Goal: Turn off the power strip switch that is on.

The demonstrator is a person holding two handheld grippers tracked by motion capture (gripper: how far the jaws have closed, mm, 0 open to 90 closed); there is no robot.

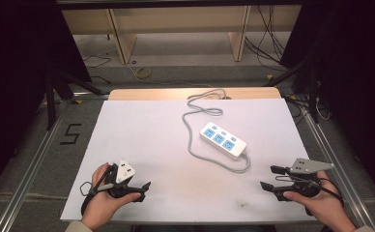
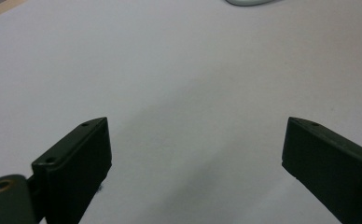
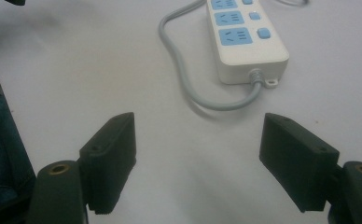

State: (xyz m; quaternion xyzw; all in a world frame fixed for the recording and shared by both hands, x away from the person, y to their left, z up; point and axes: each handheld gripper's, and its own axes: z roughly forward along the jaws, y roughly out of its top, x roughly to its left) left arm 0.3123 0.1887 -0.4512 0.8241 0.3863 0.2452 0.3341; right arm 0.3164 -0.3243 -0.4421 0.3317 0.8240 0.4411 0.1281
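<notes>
White table (image 1: pixel 142 140) takes up most of the high view, with a strip of bare wood showing along its far edge and grey floor with loose cables beyond. On the table, right of centre, lies a white power strip (image 1: pixel 223 140), set diagonally, three blue outlets on top, each with a small blue switch beside it. Its grey cord (image 1: pixel 195 121) leaves the near-right end, loops back toward the near side, then runs up the left side of the strip and snakes off the far edge of the table. Left gripper (image 1: pixel 139 188) held in the person's left hand (image 1: pixel 106 200) at the near-left corner, just above or on the table surface; cannot tell which. In the left gripper view its jaws stand wide apart with only bare white table between them. Right gripper (image 1: pixel 266 177) held in the right hand (image 1: pixel 321 203) at the near-right edge, pointing inward toward table centre. In the right gripper view its jaws are likewise spread wide, nothing between them; the power strip's cord end (image 3: pixel 258 77) sits ahead of the jaws, near but apart from them. Both grippers well apart from each other.
</notes>
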